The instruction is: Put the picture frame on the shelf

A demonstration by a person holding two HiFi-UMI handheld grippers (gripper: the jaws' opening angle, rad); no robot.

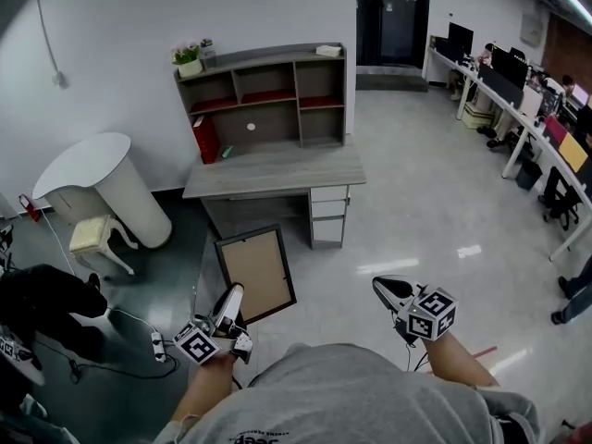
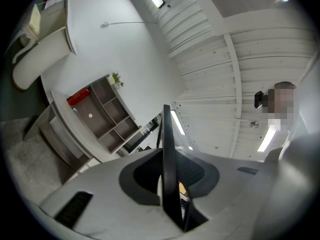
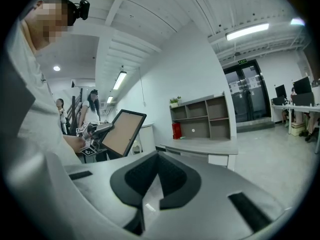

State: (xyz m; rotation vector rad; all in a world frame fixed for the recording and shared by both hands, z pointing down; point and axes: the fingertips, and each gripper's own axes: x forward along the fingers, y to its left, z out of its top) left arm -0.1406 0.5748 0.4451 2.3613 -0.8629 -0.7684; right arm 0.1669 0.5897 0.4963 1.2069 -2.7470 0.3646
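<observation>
Left hand-held gripper (image 1: 231,302): jaws pinching the picture frame (image 1: 256,273) at its lower edge. The left gripper view shows the black frame edge-on, standing up between the two dark pads, with both pads bearing on it. The frame projects forward and up from this gripper, tilted, with its brown backing board facing the head view. It is in the air above the floor (image 1: 416,202) and touches nothing else.

Right hand-held gripper (image 1: 390,290): jaws pressed together, nothing between them. It is held to the right of the left one, well apart from it and from the frame. In the right gripper view the frame appears to the left of these jaws.

Shelf (image 1: 264,95): an open unit with several compartments, straight ahead of both grippers and well apart from them. It stands on a grey surface (image 1: 277,169) against the white wall. A potted plant (image 1: 188,58) sits on its top board, at the end left of the left gripper's line.
</observation>
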